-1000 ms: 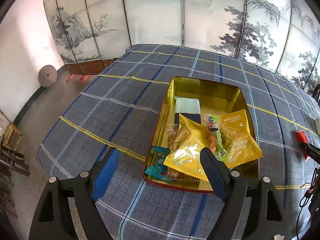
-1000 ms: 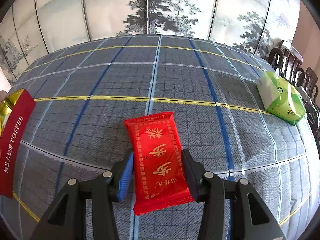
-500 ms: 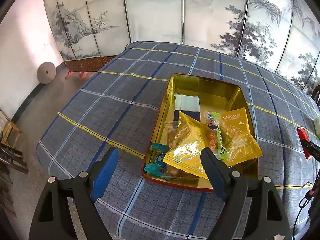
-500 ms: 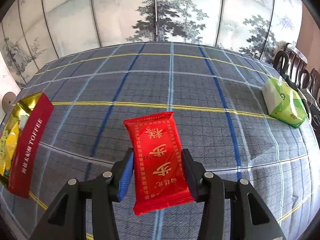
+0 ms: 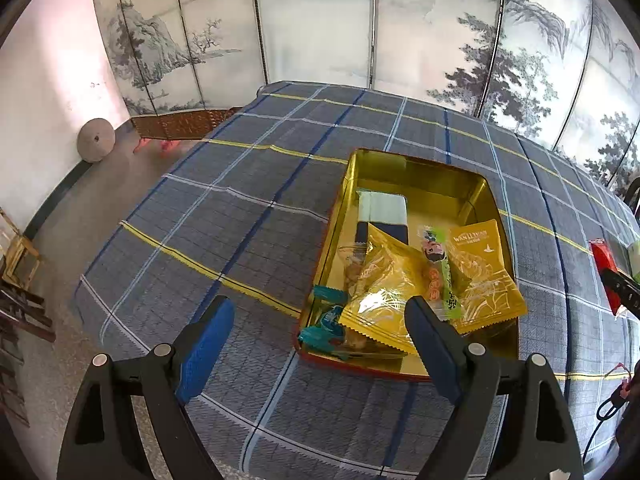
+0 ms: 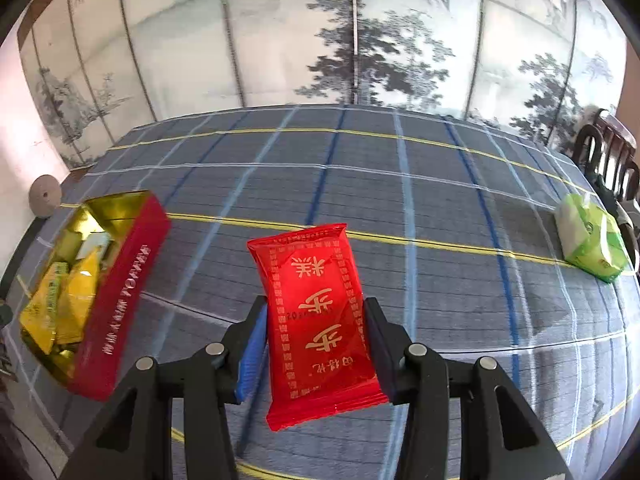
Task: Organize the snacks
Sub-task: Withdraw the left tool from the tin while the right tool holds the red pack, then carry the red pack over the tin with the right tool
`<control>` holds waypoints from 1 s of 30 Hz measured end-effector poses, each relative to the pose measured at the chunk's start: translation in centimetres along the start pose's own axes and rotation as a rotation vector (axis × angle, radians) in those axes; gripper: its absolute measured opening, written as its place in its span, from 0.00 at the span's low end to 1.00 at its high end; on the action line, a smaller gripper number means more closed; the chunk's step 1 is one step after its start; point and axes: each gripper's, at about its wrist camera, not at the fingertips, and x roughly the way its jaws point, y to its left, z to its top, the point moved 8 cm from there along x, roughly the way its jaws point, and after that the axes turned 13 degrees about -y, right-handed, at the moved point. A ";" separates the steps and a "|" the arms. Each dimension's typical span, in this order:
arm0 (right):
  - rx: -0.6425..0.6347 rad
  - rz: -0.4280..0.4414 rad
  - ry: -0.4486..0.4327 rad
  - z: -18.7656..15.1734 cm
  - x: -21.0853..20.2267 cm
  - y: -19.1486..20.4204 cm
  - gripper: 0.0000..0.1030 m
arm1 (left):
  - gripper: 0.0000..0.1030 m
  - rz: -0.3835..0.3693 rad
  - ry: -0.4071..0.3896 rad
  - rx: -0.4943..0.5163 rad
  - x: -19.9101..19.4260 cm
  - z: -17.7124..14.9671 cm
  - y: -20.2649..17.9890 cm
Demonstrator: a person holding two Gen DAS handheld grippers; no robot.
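Observation:
My right gripper (image 6: pixel 315 322) is shut on a red snack packet (image 6: pixel 316 312) with gold characters, held above the checked tablecloth. To its left lies the red tin (image 6: pixel 132 276) with a gold inside, holding several snacks. In the left wrist view that tin (image 5: pixel 452 168) holds two yellow packets (image 5: pixel 384 288), a green stick snack (image 5: pixel 442 272), teal candies (image 5: pixel 328 320) and a pale packet (image 5: pixel 382 208). My left gripper (image 5: pixel 320 320) hovers over the tin's near left corner, its jaws opening wide with nothing held between them. The red packet (image 5: pixel 600 256) shows at the right edge.
A green tissue pack (image 6: pixel 592 240) lies at the table's right side, near dark wooden chairs (image 6: pixel 612 148). A painted folding screen (image 5: pixel 360 32) stands behind the table. The table's left edge drops to the floor, where a round stone disc (image 5: pixel 96 140) leans on the wall.
The right gripper has lifted the red packet and swung left, so the tin has come into its view. The left gripper's jaws have spread slightly; its hand stayed put.

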 end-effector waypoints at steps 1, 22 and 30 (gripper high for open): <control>-0.004 0.004 0.001 0.1 -0.1 0.4 0.46 | 0.83 0.001 -0.003 -0.001 -0.1 0.1 0.1; -0.117 0.182 -0.045 2.1 -2.3 15.0 0.46 | 0.83 -0.014 -0.052 -0.023 -1.2 1.9 2.6; -0.132 0.203 -0.045 2.0 -2.7 17.4 0.46 | 0.83 0.027 -0.056 -0.048 -1.1 1.9 5.8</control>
